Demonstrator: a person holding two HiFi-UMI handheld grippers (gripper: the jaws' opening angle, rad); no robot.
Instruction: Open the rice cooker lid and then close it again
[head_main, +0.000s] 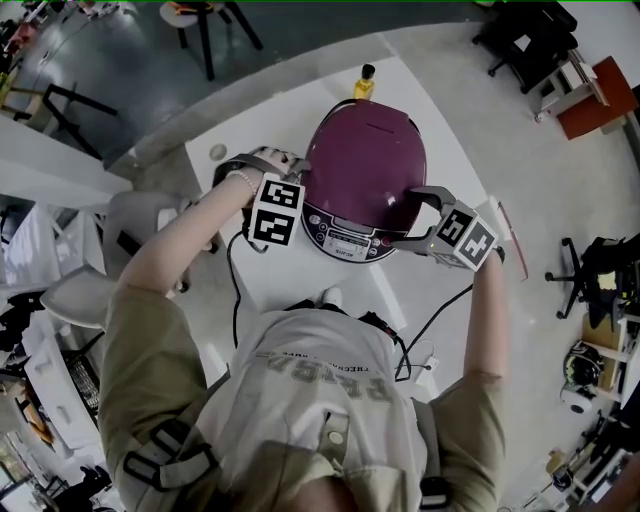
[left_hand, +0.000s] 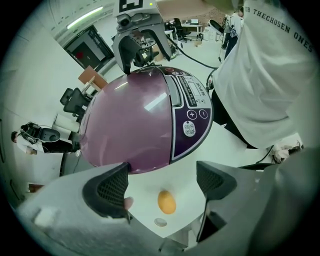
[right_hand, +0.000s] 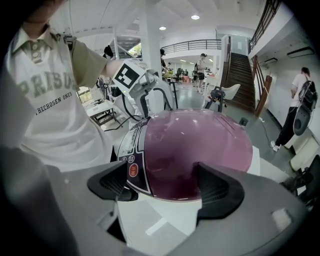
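Left gripper view: left gripper (left_hand: 160, 182) jaws are spread, nothing gripped. Purple rice cooker (left_hand: 192, 125) is seen just ahead on white table (left_hand: 182, 175), lid (left_hand: 130, 120) shut; yellow bottle (left_hand: 167, 201) is framed btwn jaws, farther off. Right gripper (right_hand: 161, 181) jaws are likewise spread, empty, w/ rice cooker's opposite side just ahead.

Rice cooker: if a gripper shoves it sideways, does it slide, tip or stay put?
It would probably stay put or slide rather than tip: the rice cooker looks squat and wide on the white table. Its glossy domed lid shows glare, so the left gripper, jaws apart, would likely slip on it.
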